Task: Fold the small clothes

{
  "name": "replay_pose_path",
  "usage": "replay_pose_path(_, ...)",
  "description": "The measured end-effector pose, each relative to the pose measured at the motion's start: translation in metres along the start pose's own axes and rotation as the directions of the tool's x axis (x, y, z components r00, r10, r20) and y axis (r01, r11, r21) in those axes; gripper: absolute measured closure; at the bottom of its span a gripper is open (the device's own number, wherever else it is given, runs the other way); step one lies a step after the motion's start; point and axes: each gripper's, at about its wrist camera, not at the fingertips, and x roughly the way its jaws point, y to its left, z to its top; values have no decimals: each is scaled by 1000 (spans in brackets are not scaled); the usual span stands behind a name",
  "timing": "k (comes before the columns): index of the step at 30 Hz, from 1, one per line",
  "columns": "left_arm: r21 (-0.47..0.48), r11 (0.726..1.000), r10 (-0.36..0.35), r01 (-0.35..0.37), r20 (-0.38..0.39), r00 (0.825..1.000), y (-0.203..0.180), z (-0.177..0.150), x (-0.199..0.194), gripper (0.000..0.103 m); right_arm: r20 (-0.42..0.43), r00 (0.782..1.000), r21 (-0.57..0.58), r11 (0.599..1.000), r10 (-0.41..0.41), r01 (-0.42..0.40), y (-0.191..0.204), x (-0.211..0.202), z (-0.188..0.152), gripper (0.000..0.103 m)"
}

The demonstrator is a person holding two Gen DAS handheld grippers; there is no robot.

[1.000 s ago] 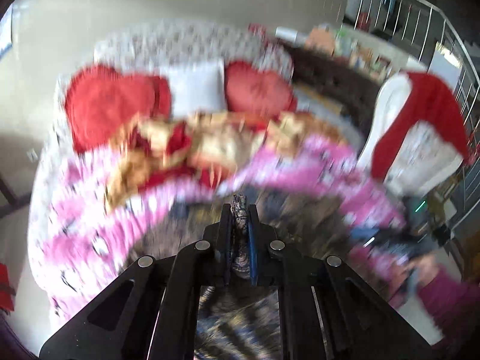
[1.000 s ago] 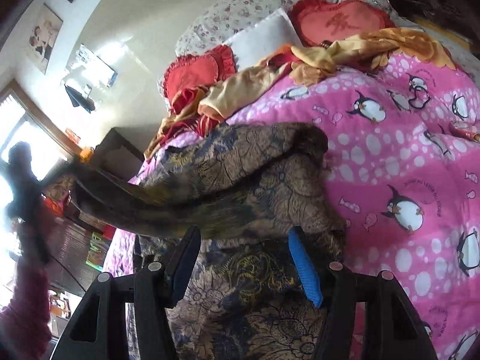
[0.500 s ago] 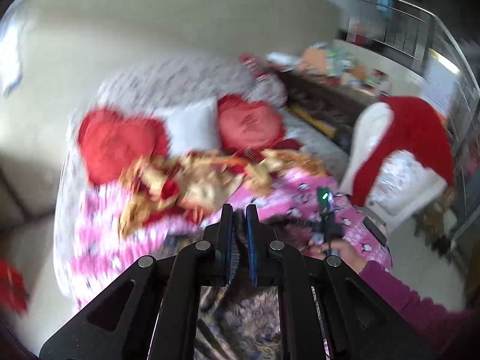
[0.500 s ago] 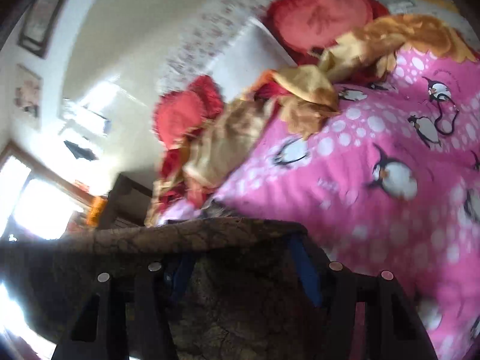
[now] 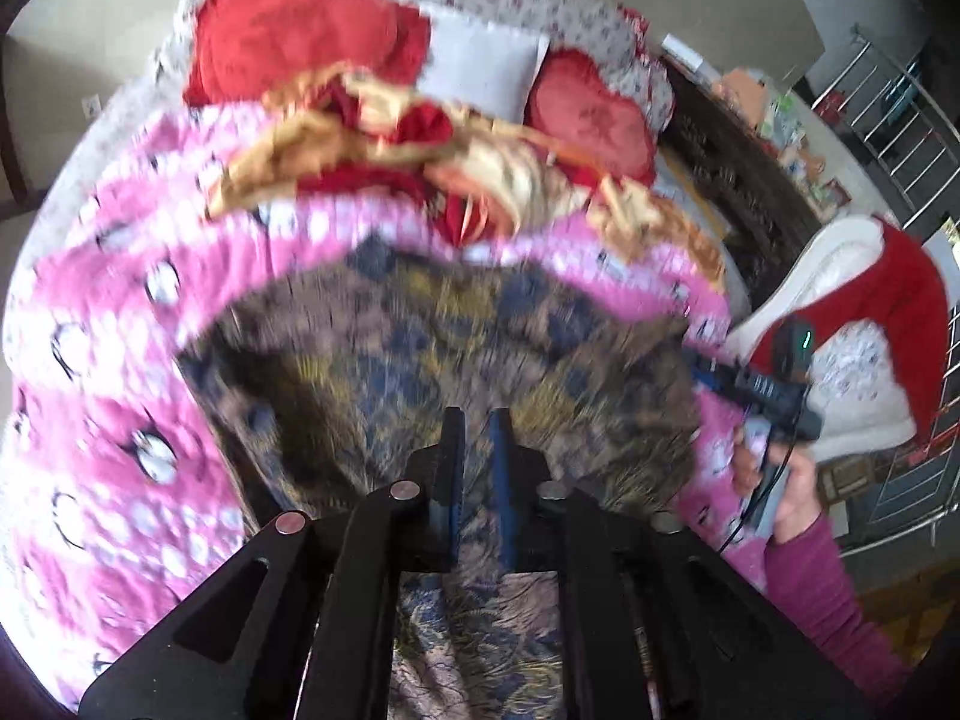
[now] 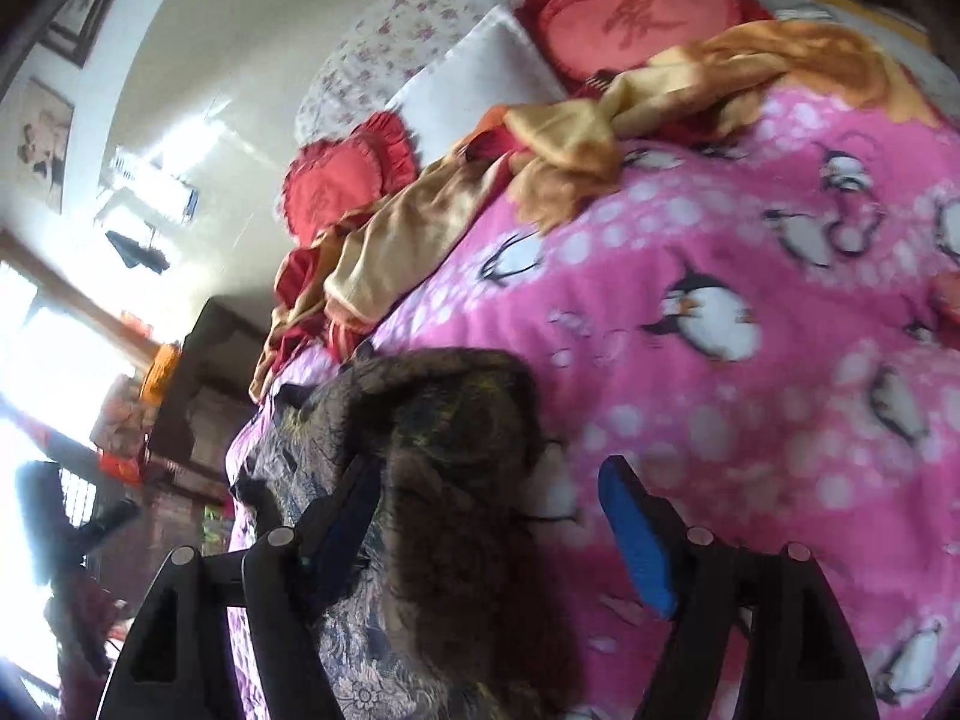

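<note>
Dark floral-print garment spread flat on the pink penguin blanket of the bed, placed there as a broad soft surface for folding. Near edge doubled over into a raised fold, seen in the right wrist view.

Left gripper low over the garment's near edge; jaws just opened to a narrow gap, no cloth visibly between them, so judged released rather than grasping. View blurred; contact with the cloth not determinable.

Right gripper at the garment's right edge; jaws just widened and standing well apart, the folded edge lying between them against the left pad, not pinched. Judged released.

Heap of orange and red clothes near the heart-shaped cushions, well apart from the working area, presumably awaiting folding.

No containers in view.
</note>
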Motion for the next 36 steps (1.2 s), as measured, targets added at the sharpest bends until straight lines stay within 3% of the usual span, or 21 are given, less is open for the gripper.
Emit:
replay_pose_path(1, 0, 1000, 1, -1, -17, 1000, 2, -6, 9, 81, -10, 1000, -26, 1000, -16, 16, 6, 9, 2, 40)
replay_pose_path(2, -6, 1000, 1, -1, -33, 999, 6, -13, 18, 81, -15, 999, -57, 998, -35, 35, 13, 15, 4, 79)
replay_pose_path(3, -13, 1000, -4, 3, -42, 999, 10, -19, 23, 81, -12, 996, -94, 992, -88, 86, 22, 19, 7, 87)
replay_pose_path(6, -40, 999, -2, -1, -64, 998, 25, -34, 35, 81, -13, 967, -121, 960, -254, 250, 33, 30, 13, 88)
replay_pose_path(8, -42, 998, 36, -39, -68, 997, 36, -42, 42, 81, -8, 927, -160, 915, -376, 370, 34, 45, 12, 88)
replay_pose_path(9, -41, 998, 54, -57, -68, 996, 39, -45, 43, 81, -5, 923, -155, 912, -386, 380, 33, 46, 10, 88)
replay_pose_path(10, -42, 997, 66, -69, -67, 996, 43, -47, 45, 81, 10, 927, -145, 916, -376, 373, 35, 41, 9, 86)
replay_pose_path(12, -50, 997, 63, -66, -61, 996, 53, -51, 45, 81, 47, 934, -136, 924, -354, 357, 43, 17, 0, 65)
replay_pose_path(13, -50, 996, 66, -69, -57, 996, 56, -53, 46, 81, 72, 942, -134, 933, -327, 334, 49, 4, -7, 61)
replay_pose_path(15, -51, 994, 94, -97, -51, 994, 63, -56, 50, 81, 105, 979, -164, 968, -173, 189, 72, -23, -29, 52)
replay_pose_path(17, -70, 991, 109, -112, -45, 993, 70, -59, 56, 81, 15, 1000, -215, 976, -16, 19, 96, -16, -54, 52)
replay_pose_path(18, -86, 991, 102, -105, -42, 994, 73, -61, 57, 81, -55, 997, -229, 971, 55, -67, 108, -5, -70, 52)
replay_pose_path(19, -101, 990, 95, -98, -39, 995, 76, -63, 58, 81, -131, 985, -232, 962, 116, -144, 121, 13, -89, 52)
replay_pose_path(21, -120, 989, 87, -91, -37, 996, 81, -66, 57, 81, -260, 951, -206, 953, 167, -223, 139, 52, -120, 52)
replay_pose_path(22, -125, 988, 85, -89, -34, 996, 83, -68, 56, 81, -316, 934, -200, 951, 165, -236, 147, 74, -132, 54)
replay_pose_path(24, -135, 988, 80, -81, -14, 997, 87, -70, 48, 81, -331, 934, -205, 956, 132, -208, 159, 105, -144, 59)
replay_pose_path(27, -147, 986, 76, -73, 13, 997, 94, -71, 34, 81, -335, 927, -130, 966, 168, -222, 160, 130, -142, 60)
replay_pose_path(30, -145, 987, 77, -71, 35, 996, 99, -70, 25, 81, -350, 927, -86, 981, 136, -176, 154, 145, -144, 61)
replay_pose_path(31, -146, 987, 75, -69, 40, 996, 100, -70, 23, 81, -351, 924, -62, 981, 153, -186, 152, 147, -144, 64)
replay_pose_path(33, -151, 987, 68, -60, 46, 997, 104, -69, 21, 81, -346, 925, -50, 982, 154, -183, 149, 148, -145, 92)
replay_pose_path(36, -152, 987, 52, -42, 61, 997, 108, -70, 17, 81, -330, 929, -71, 977, 167, -201, 154, 138, -138, 100)
